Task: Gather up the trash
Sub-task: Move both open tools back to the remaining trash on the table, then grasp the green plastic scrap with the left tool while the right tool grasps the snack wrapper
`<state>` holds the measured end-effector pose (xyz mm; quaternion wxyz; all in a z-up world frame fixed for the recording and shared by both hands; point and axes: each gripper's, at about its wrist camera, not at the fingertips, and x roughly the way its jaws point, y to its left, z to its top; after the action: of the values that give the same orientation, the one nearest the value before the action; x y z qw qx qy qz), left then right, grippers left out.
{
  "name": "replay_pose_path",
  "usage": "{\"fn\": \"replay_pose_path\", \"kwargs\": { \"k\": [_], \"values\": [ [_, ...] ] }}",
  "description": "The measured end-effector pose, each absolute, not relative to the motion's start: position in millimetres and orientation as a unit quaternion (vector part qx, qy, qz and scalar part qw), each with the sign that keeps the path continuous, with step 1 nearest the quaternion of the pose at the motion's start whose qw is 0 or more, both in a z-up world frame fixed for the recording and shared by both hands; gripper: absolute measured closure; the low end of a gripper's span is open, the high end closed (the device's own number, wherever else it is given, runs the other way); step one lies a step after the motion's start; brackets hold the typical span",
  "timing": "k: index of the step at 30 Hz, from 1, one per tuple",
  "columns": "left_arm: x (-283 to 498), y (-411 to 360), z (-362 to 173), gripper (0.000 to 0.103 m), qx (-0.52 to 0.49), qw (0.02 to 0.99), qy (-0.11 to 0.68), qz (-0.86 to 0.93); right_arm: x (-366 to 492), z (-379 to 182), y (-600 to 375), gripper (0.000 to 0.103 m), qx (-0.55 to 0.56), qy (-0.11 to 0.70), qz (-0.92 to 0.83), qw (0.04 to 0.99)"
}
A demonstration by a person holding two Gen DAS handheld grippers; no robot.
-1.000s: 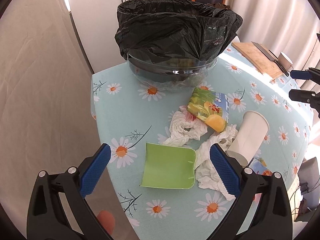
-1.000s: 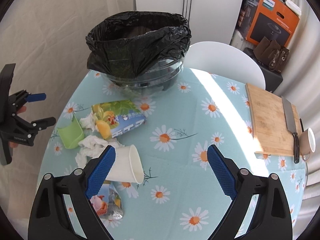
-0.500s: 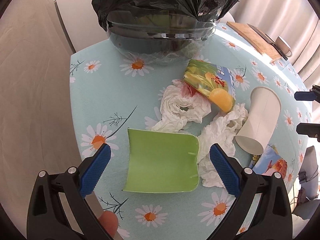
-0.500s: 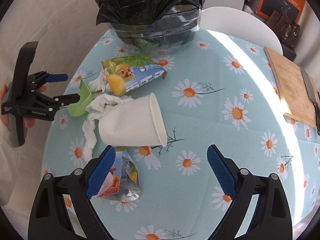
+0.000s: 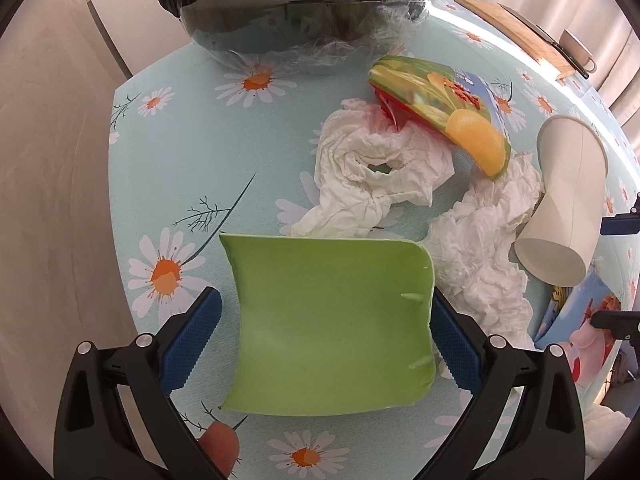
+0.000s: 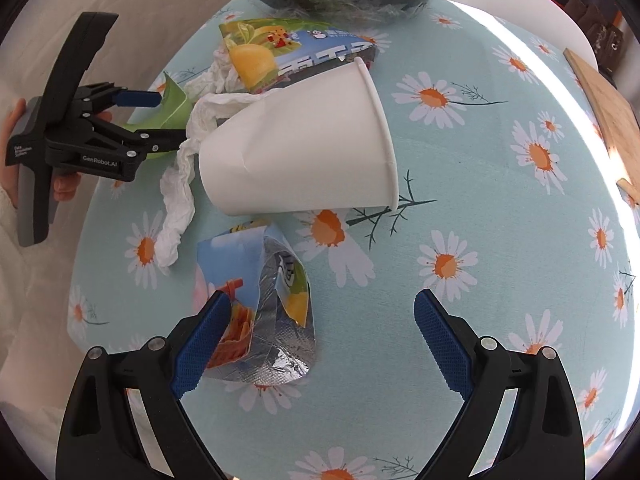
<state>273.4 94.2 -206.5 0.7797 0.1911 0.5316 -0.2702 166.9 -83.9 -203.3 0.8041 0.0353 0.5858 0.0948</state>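
The green scoop lies on the table directly between the spread fingers of the left gripper, its length running straight ahead. The right gripper, also spread and empty, is held nearer the paper cup.

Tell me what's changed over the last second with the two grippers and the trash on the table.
Both grippers came down toward the table. The left gripper now straddles the curved green plastic piece, open. The right gripper closed in on the tipped white paper cup and torn foil snack wrapper, also open. Nothing is grasped. The crumpled white tissues and the black-lined bin stayed put.
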Motion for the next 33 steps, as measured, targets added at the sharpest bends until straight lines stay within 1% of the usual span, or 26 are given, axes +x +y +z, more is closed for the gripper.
{"fn": "replay_pose_path", "kwargs": {
  "k": [3, 5, 7, 10, 21, 22, 23, 25, 26, 28, 29, 31, 33],
  "values": [
    [275.9, 97.7, -208.6, 0.005, 0.174, 0.782, 0.534, -0.270, 167.6, -212.7, -78.0, 0.015, 0.033, 0.588, 0.097, 0.802],
    [273.8, 96.8, -209.1, 0.004, 0.182, 0.784, 0.527, -0.272, 167.5, -215.6, -75.1, 0.012, 0.032, 0.586, 0.094, 0.804],
    [274.3, 96.9, -209.5, 0.004, 0.182, 0.783, 0.528, -0.272, 168.5, -217.8, -72.5, 0.007, 0.035, 0.587, 0.095, 0.803],
    [275.0, 95.9, -209.2, 0.004, 0.188, 0.781, 0.526, -0.279, 169.2, -224.8, -54.1, 0.007, -0.018, 0.596, 0.079, 0.799],
    [266.9, 101.3, -209.3, 0.005, 0.167, 0.799, 0.514, -0.262, 160.3, -223.5, -45.0, 0.007, -0.008, 0.584, 0.063, 0.810],
    [264.9, 101.0, -207.9, 0.011, 0.166, 0.800, 0.512, -0.264, 158.7, -222.9, -44.2, 0.012, -0.007, 0.583, 0.061, 0.810],
    [261.9, 100.2, -205.5, 0.020, 0.168, 0.801, 0.509, -0.268, 156.4, -220.4, -43.8, 0.019, -0.006, 0.577, 0.060, 0.814],
    [257.2, 97.6, -204.2, 0.020, 0.175, 0.799, 0.512, -0.261, 149.2, -208.0, -47.9, 0.064, 0.007, 0.565, 0.069, 0.822],
    [255.4, 96.6, -204.5, 0.020, 0.175, 0.799, 0.514, -0.259, 148.0, -205.6, -48.7, 0.068, 0.021, 0.567, 0.081, 0.820],
    [251.9, 96.2, -204.7, 0.020, 0.171, 0.798, 0.520, -0.252, 145.6, -204.5, -51.8, 0.079, 0.030, 0.569, 0.101, 0.816],
    [250.6, 96.8, -204.3, 0.020, 0.168, 0.797, 0.525, -0.246, 144.3, -202.7, -55.1, 0.081, 0.034, 0.569, 0.107, 0.814],
    [246.7, 98.9, -202.0, 0.020, 0.158, 0.798, 0.531, -0.235, 141.9, -195.3, -65.0, 0.090, 0.052, 0.568, 0.120, 0.813],
    [241.1, 101.6, -197.6, 0.020, 0.145, 0.802, 0.534, -0.226, 138.4, -189.9, -72.7, 0.092, 0.053, 0.566, 0.130, 0.812]
  ]
}}
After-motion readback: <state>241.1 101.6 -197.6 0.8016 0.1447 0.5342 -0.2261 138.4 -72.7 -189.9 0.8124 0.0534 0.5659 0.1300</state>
